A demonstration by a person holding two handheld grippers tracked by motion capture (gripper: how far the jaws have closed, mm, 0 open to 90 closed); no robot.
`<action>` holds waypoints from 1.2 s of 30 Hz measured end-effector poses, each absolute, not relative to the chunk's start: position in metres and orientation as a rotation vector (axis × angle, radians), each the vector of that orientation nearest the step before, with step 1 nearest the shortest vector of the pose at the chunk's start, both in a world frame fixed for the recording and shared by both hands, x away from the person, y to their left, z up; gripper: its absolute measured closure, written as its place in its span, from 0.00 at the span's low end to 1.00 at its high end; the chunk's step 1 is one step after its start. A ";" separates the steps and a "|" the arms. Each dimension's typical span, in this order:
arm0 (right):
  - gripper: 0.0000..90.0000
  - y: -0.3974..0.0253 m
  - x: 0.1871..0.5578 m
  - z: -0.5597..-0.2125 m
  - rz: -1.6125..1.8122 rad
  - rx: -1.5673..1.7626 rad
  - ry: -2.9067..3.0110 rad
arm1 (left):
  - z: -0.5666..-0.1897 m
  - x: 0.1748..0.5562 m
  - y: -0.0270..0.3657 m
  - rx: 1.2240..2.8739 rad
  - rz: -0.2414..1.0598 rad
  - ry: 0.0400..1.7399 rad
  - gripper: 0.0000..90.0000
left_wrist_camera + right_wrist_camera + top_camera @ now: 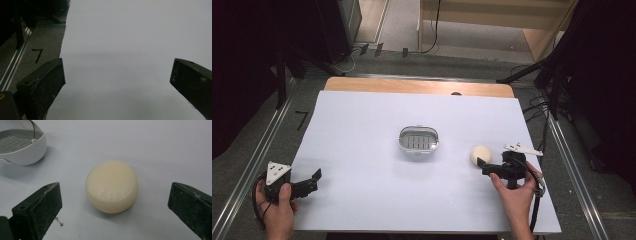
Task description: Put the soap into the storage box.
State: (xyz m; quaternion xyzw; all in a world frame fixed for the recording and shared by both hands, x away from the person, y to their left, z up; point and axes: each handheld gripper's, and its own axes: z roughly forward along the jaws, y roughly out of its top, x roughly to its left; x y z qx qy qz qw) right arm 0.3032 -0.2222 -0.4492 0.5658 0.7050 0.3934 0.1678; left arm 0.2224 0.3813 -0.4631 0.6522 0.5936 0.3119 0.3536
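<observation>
High view, left to right: the left gripper (pixel 314 180) is held spread and empty at the table's (pixel 362 200) edge; the soap dish (pixel 418 139) at centre is seen empty; the cream soap bar (pixel 480 154) is approached by the spread right gripper (pixel 480 166). A forward advance, then closing, is judged next.

Soap bar (pixel 480 154) right of dish (pixel 419 139), on table (pixel 362 150).

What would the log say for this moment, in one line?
right gripper: open, facing cream soap | left gripper: open, nothing between jaws | soap dish: mid-table
</observation>
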 end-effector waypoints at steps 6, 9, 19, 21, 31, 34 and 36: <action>0.02 -0.214 0.311 -0.456 1.040 1.647 2.009 | -0.463 0.222 0.382 1.683 0.804 1.537 0.00; 0.06 -0.213 0.314 -0.459 1.010 1.683 1.986 | -0.463 0.222 0.382 1.683 0.802 1.539 0.00; 0.12 -0.208 0.320 -0.465 0.973 1.731 1.950 | -0.463 0.222 0.381 1.695 0.812 1.537 0.00; 0.13 -0.205 0.320 -0.466 0.953 1.729 1.950 | -0.463 0.222 0.381 1.690 0.810 1.535 0.00; 0.21 -0.195 0.326 -0.473 0.943 1.760 1.934 | -0.463 0.223 0.381 1.692 0.807 1.536 0.00; 0.25 -0.192 0.327 -0.474 0.960 1.792 1.901 | -0.463 0.223 0.381 1.698 0.810 1.535 0.00; 0.26 -0.191 0.328 -0.475 0.957 1.794 1.898 | -0.463 0.223 0.381 1.697 0.810 1.534 0.00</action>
